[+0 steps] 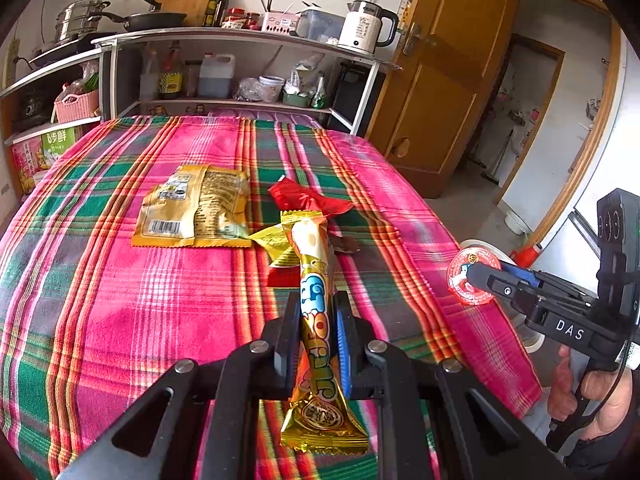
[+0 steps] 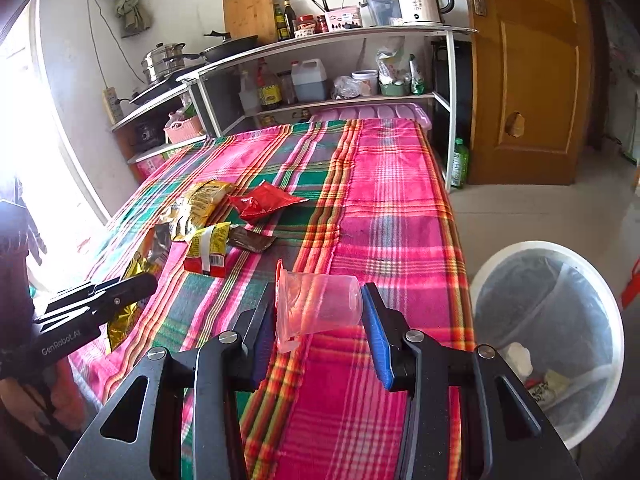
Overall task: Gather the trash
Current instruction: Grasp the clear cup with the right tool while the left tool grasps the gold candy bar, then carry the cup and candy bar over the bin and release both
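Five wrappers, one plastic cup, one bin

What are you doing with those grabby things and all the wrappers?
A person is picking up trash with a gripper in each hand. The left gripper is shut on a long gold snack wrapper. The right gripper is clamped on a clear plastic cup lying sideways. More wrappers, a yellow bag and a red packet, lie on the plaid tablecloth. A white bin stands beside the table.

Glossy foil wrapper, clear plastic cup, woven tablecloth.
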Tool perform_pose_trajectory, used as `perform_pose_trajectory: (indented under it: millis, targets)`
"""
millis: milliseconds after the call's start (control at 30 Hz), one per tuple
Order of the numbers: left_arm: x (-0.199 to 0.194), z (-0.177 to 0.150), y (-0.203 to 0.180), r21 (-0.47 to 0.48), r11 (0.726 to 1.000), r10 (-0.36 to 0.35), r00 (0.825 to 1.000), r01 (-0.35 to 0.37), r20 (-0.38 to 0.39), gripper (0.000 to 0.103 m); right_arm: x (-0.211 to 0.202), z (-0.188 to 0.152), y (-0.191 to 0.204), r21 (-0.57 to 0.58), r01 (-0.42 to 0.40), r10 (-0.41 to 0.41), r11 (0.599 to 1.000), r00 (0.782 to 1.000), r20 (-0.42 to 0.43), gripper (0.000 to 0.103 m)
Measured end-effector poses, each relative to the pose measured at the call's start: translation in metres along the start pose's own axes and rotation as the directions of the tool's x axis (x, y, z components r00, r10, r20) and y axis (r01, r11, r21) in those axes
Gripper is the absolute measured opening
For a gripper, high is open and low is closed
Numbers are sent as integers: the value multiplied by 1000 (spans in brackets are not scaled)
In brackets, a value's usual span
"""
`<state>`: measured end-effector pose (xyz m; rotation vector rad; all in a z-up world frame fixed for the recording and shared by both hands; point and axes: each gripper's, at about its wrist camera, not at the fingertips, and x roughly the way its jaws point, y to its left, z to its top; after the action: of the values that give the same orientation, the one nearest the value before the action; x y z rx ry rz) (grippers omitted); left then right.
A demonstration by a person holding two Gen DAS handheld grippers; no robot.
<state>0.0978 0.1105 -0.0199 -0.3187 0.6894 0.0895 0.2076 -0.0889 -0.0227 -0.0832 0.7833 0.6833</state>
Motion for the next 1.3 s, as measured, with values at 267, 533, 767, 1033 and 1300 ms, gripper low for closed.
perform_pose_trajectory:
  millis: [267, 533, 767, 1033, 1300]
  targets:
    - [-3, 0, -33, 53, 997, -52, 999, 52, -2, 16, -26, -9, -14, 33, 22, -23, 999, 999, 31, 42]
    - [2, 3, -67, 110, 988, -108, 994, 110, -19, 16, -46, -17, -31, 68, 45, -49, 997, 997, 60, 42]
    - [12, 8, -100, 163, 973, -157, 987, 162, -42, 16, -61, -26, -56, 117, 78, -87, 990, 993, 76, 42]
    - [25, 13, -143, 220, 949, -216, 974, 225, -67, 16, -79, -39, -93, 186, 130, -147, 974, 986, 83, 42]
    - [42, 15, -180, 246, 926, -272, 957, 288, -96, 17, -91, -48, -124, 242, 179, -203, 954, 976, 78, 42]
